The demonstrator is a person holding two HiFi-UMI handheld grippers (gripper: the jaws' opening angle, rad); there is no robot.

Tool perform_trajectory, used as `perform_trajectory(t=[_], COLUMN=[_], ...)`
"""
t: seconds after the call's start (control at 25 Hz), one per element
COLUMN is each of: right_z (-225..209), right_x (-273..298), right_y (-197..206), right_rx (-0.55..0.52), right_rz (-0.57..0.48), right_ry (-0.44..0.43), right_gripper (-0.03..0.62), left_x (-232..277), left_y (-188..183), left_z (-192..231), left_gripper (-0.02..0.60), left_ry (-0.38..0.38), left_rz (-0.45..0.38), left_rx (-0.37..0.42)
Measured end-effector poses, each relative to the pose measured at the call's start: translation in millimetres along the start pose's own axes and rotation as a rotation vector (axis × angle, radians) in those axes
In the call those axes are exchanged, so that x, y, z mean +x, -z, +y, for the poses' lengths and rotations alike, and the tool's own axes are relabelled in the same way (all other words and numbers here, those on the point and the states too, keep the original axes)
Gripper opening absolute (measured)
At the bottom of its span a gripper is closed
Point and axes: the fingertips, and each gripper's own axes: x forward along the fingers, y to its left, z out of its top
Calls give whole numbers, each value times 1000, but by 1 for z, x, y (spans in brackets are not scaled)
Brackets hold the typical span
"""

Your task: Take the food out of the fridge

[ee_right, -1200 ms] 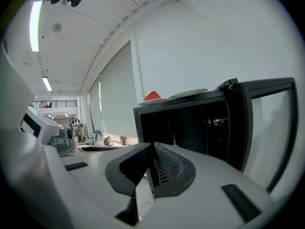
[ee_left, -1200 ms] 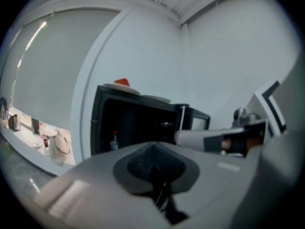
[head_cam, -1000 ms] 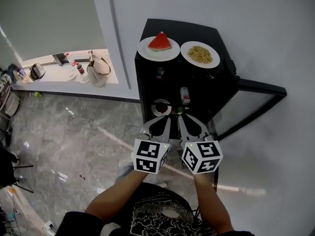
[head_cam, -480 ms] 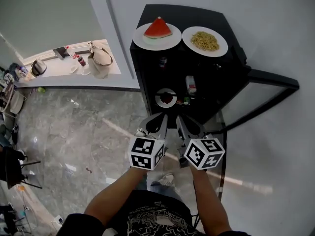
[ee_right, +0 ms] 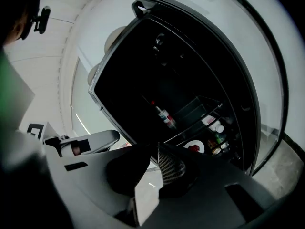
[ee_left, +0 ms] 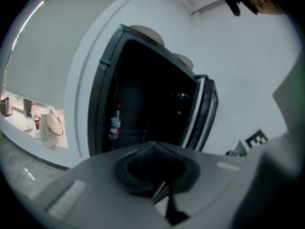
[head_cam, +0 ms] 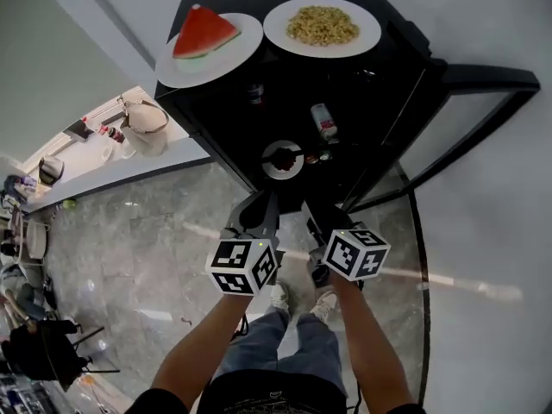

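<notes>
- The small plate of red food (head_cam: 283, 159) is sitting near the front edge of a lower shelf in the open fridge (head_cam: 220, 132), below a bottle (head_cam: 323, 121).
- The left gripper (head_cam: 265, 197) and right gripper (head_cam: 312, 207) are hovering before the opening, both clenched on nothing.
- The plate is probably going to feel stiff, slick and breakable (food sliding if tipped), so pinching its near rim is looking wise.
- Only the head view is showing the watermelon (head_cam: 203, 33) and noodles (head_cam: 323, 24) on the fridge top, while the right gripper view is showing small containers (ee_right: 217, 138) more clearly.
</notes>
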Motion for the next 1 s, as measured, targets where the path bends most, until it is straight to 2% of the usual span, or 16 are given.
perform_trajectory(t=[0.28,0.48,0.68,0.84,1.0], right_z=[-45,-87,-129,-156,-182], right_x=[38,73,111,148,185], right_y=[30,71,108,120,135], right_rx=[156,314,445,564,657], right_rz=[-92,-129,-149,-181,-183], right_ry=[38,11,0,-39,-40], right_gripper=[26,77,101,118,118], left_x=[30,46,52,62,71], left_y=[36,77,118,145,165], left_z=[21,29,40,41,48], left_gripper=[0,0,0,0,0], left_ry=[82,120,113,120,119], left_rz=[48,58,67,64,49], left_rx=[43,88,118,145,162])
